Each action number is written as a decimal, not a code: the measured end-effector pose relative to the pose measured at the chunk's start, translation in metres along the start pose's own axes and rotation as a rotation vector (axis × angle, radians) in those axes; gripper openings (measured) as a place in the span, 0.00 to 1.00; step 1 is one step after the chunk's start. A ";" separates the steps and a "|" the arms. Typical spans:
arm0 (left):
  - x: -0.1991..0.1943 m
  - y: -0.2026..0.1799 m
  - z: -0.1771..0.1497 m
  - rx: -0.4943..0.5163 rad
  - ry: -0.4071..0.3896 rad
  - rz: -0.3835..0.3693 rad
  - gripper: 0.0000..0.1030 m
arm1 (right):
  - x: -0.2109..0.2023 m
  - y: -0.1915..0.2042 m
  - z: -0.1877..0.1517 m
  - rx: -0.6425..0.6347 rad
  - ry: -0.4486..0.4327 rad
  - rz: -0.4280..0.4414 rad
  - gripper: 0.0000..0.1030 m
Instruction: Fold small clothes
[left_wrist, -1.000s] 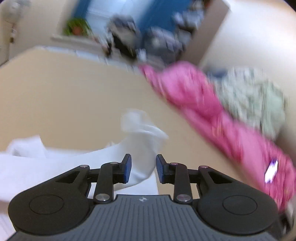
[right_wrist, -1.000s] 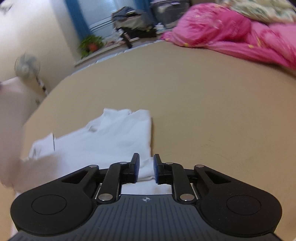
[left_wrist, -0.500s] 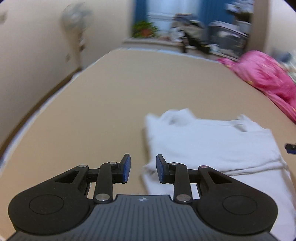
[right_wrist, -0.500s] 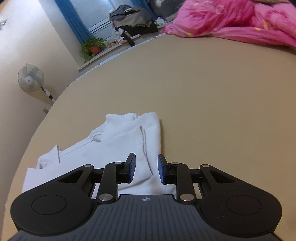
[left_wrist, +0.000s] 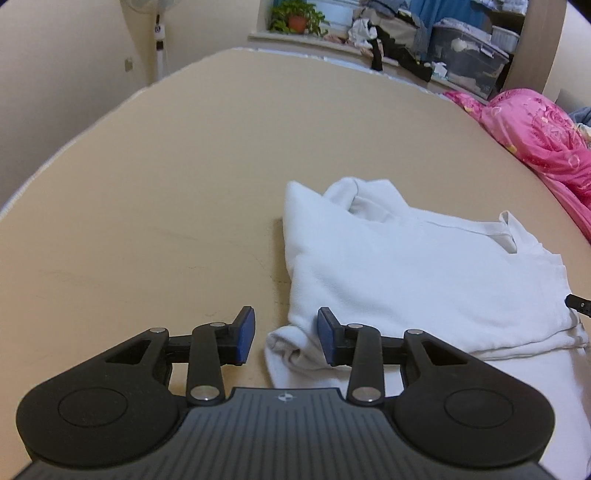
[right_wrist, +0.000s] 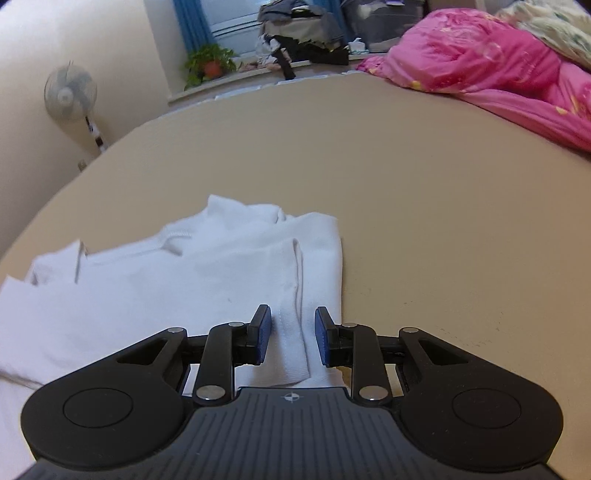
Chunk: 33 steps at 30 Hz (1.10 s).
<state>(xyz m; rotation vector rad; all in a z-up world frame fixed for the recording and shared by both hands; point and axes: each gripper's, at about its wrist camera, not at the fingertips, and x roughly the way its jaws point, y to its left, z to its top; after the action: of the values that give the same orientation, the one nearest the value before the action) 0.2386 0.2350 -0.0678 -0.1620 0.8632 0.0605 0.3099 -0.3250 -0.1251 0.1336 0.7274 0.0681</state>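
So the white shirt (left_wrist: 424, 266) is lying partly folded on the tan bed (left_wrist: 184, 166), collar end pointing away toward the windowsill, with a folded-over layer sitting on top of the bottom layer. Everything below is relative to that shirt.

The left hand-held gripper (left_wrist: 286, 339) is right at the shirt's near left corner. Its jaws have just been opening wider and they stand apart now, released. A bunched bit of the white corner pokes into the gap next to the right pad, but the pads aren't pressing on it; the left pad is over bare bed.

The right hand-held gripper (right_wrist: 291, 339) is at the shirt's near right edge, and a narrow folded strip with a stitched hem runs straight between its blue pads. Its jaws have just been closing in, but there's a visible gap on each side of the cloth, so not clenched on anything yet.

Beyond the shirt on the right side there's a pink quilt (right_wrist: 498, 66) piled up, well apart from it. Past the far edge of the bed: a potted plant (right_wrist: 210, 62) on the sill, a heap of dark clothes (right_wrist: 303, 33), and a standing fan (right_wrist: 70, 92) off on the left by the wall.
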 end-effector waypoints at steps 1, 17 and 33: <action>0.009 -0.004 0.001 -0.005 0.008 -0.004 0.39 | -0.003 0.002 0.001 -0.012 -0.016 0.009 0.02; 0.017 0.006 0.032 -0.102 -0.097 -0.085 0.53 | -0.044 -0.028 0.029 0.140 -0.070 -0.071 0.23; 0.085 0.019 0.052 -0.125 -0.055 -0.019 0.10 | -0.015 -0.019 0.025 0.112 -0.041 0.018 0.00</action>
<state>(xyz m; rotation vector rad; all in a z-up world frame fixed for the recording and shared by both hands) 0.3306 0.2612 -0.1012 -0.2847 0.8028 0.1005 0.3158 -0.3478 -0.0994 0.2482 0.6890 0.0413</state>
